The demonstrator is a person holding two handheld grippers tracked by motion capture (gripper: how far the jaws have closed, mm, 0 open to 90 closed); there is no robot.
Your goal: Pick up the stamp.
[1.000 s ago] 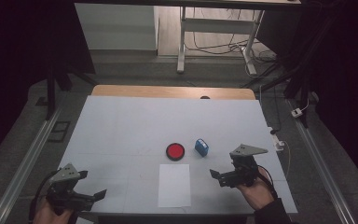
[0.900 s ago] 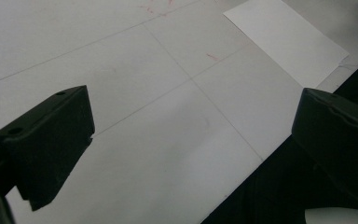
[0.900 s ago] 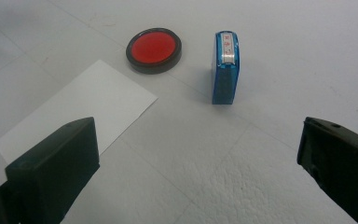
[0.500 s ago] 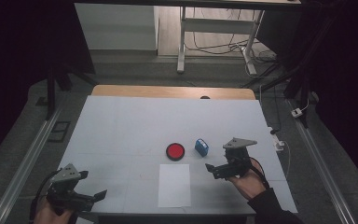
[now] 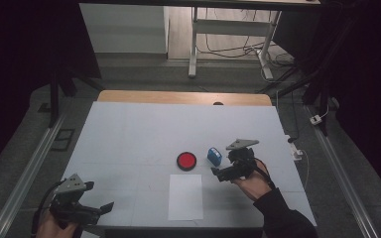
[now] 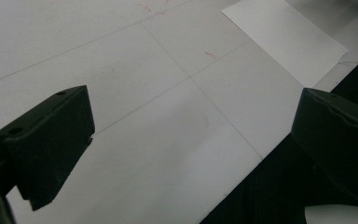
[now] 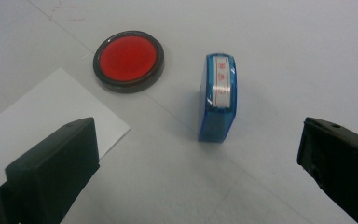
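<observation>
While gripper (image 7: pixel 196 154) gapes, stamp (image 7: pixel 219 98) ahead

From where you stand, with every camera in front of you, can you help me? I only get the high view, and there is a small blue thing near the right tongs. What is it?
Observer: A blue stamp, lying on its side, with a white label printed in red along its edge.
Operator: Are the right tongs gripping it?
Observer: No. In the right gripper view the right tongs are wide open, and the stamp lies ahead between the jaws, touching neither.
Operator: And the red disc?
Observer: A red ink pad in a dark rim, lid off, apart from the stamp.
Operator: What about the left tongs?
Observer: The left tongs are open over the bare table, with a corner of the white paper beyond.
</observation>
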